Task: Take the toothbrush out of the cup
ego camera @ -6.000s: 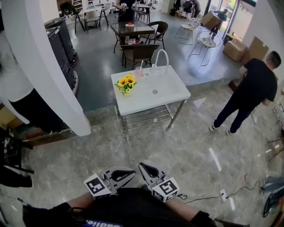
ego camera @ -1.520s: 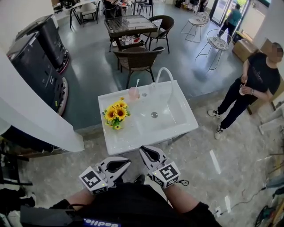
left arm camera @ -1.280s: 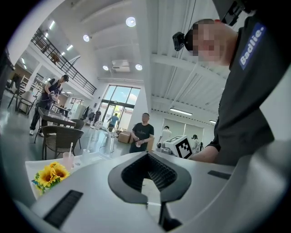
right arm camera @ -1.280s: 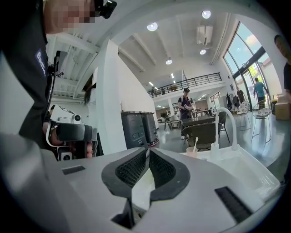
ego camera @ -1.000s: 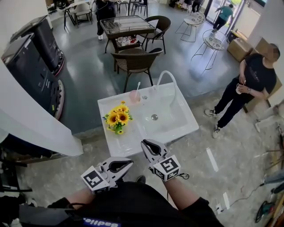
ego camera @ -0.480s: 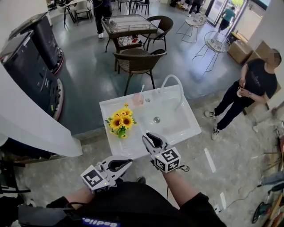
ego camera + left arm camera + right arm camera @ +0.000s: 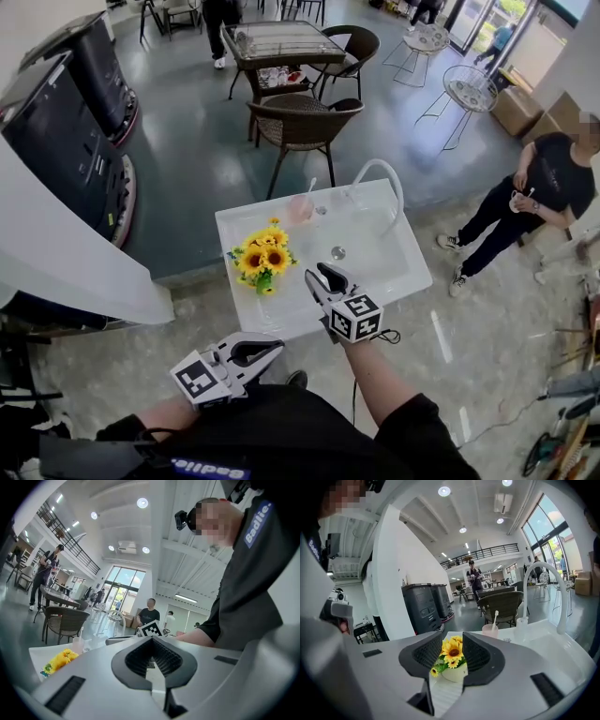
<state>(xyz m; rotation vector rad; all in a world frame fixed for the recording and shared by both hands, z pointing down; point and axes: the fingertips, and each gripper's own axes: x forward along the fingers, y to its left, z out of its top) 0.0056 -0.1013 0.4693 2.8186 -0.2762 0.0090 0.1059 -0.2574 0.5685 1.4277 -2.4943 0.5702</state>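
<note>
Sink table [image 7: 281, 314]: toothbrush [image 7: 310, 187] in cup [image 7: 300, 210] | right hand-held gripper [image 7: 328, 272] jaws just opening, empty | left hand-held gripper [image 7: 278, 343] closed

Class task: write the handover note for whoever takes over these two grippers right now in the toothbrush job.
Left gripper: jaws shut, empty, low near the body.
Right gripper: jaws have just been opening, nothing between them; over the washbasin's near edge, short of the cup.
Toothbrush stands in the pink cup at the basin's far rim, left of the faucet.
Done: approach only.
Left: reach the cup, grip the toothbrush, lift it out.
</note>
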